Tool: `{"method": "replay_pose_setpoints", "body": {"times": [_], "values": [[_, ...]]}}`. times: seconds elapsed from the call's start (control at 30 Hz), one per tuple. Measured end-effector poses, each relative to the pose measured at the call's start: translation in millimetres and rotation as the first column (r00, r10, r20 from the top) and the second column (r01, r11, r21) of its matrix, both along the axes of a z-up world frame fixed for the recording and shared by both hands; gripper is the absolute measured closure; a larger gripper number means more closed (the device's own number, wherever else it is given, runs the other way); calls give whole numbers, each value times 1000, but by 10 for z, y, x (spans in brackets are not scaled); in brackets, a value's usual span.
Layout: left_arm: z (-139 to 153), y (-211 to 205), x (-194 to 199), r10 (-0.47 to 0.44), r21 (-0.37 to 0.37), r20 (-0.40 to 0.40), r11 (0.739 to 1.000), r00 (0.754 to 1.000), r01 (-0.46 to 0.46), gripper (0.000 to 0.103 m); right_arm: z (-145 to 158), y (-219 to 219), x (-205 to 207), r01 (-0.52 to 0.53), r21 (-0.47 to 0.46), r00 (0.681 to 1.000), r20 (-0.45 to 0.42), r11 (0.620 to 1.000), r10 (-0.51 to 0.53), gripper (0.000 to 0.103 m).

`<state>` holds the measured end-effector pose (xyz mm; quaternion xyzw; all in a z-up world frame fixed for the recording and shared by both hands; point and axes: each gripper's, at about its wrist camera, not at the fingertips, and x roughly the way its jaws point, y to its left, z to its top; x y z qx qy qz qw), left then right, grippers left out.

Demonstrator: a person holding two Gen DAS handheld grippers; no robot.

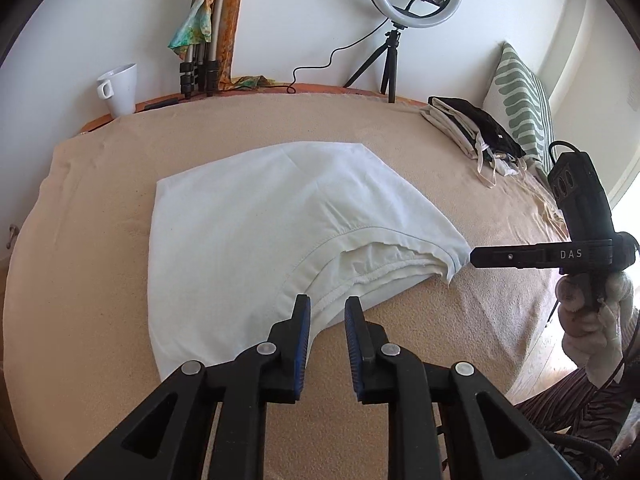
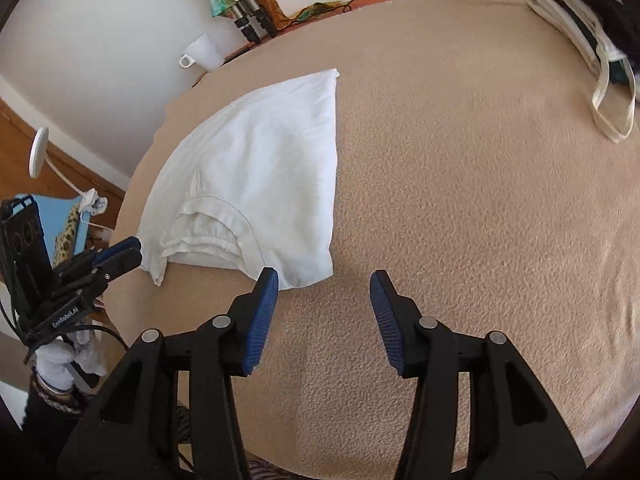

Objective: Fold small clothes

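Shirt: white tee (image 1: pixel 256 216) lies flat on the tan blanket (image 2: pixel 460 200), toward its left side, already doubled over with the neckline layers stacked at my near edge.
Done so far: I judge at least one fold is in; the body is a tidy slab with clean long edges.
Left to do: it looks too wide to be finished, so I expect another fold, then a move to the pile (image 1: pixel 476 132) of folded clothes at the far right by the pillow (image 1: pixel 520 100).
Left gripper (image 1: pixel 327 308): fingers spread a little, over the neckline hem, holding nothing.
Right gripper (image 2: pixel 324 284): spread wide and holding nothing; its left finger hangs at the tee's near corner.
Edges: the tee's left side runs close to the blanket edge; the mug (image 1: pixel 120 88) and tripod (image 1: pixel 390 64) stand on the ledge beyond the far edge.
Room: bare blanket to the right of the tee, plenty for swinging a fold across.
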<state>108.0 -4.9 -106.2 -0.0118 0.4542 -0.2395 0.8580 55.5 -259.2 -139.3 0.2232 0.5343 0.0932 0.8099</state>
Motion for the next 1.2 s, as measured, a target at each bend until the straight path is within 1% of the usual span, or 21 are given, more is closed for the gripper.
{"method": "replay_pose_setpoints", "body": {"times": [0.07,0.13,0.17,0.3,0.33,0.37,0.4,0.5,0.53,0.6,0.63,0.67,0.73,0.77,0.8,0.87,0.9,0.97,1.07,1.13,1.2], "values": [[-13,-58,56,-2,-7,-4,1000,1000,2,87,-134,-110,-77,77,192,996,-57,978,-67,52],[-7,-85,111,-8,-30,-14,1000,1000,8,87,-230,-111,-102,106,303,993,-83,947,-85,52],[-1,-103,127,-8,-30,-12,1000,1000,8,87,-264,-81,-84,107,307,993,-89,946,-83,52],[1,-121,190,3,-41,-16,999,1000,-3,87,-266,-10,8,124,293,992,-42,948,-117,53],[-5,-120,204,9,-47,-19,999,1000,-10,87,-273,-21,29,134,307,991,-40,942,-127,63],[-6,-119,218,15,-52,-21,999,1000,-16,87,-296,-22,55,140,319,990,-58,937,-128,85],[-2,-121,229,17,-59,-23,998,1000,-18,87,-317,-13,69,140,331,989,-81,933,-120,94],[0,-166,267,3,-73,-14,997,1000,-4,86,-236,-38,9,126,351,990,-98,928,-97,96],[-56,-194,291,-7,-59,-27,998,1000,5,85,-183,-33,0,107,335,993,-88,936,-82,96],[-279,-257,312,-36,-22,-109,999,993,34,85,-100,-25,-15,81,247,996,-59,966,-69,96],[-365,-279,289,-46,2,-127,999,991,47,85,-94,-30,-15,74,208,996,-59,975,-63,96],[-352,-276,236,-54,1,-104,999,993,54,85,-104,-26,-10,65,194,996,-69,979,-52,96],[-249,-236,173,-70,-5,-116,998,991,70,85,-95,-25,21,28,176,996,-89,984,-13,96],[-157,-186,125,-81,-17,-97,997,992,80,84,-64,-12,30,-4,143,996,-91,990,17,96],[-66,-139,80,-81,-8,-69,997,994,81,83,5,-14,26,-23,99,997,-68,995,29,95],[92,-14,62,-58,25,-15,998,998,58,75,171,-45,55,-44,41,999,-6,998,44,85],[151,67,92,-35,26,3,999,999,35,73,252,-83,78,-41,31,999,29,999,40,82],[205,240,207,37,6,12,999,999,-37,72,377,-151,162,-36,45,996,86,998,32,81],[216,384,402,120,-62,-10,991,993,-121,73,547,-128,360,-31,23,984,175,999,27,81],[225,344,504,142,-65,-7,988,990,-142,74,625,-7,503,-58,8,975,216,998,55,81],[244,247,609,141,-69,-1,988,990,-141,74,668,210,657,-103,-56,962,248,993,114,81]]}}
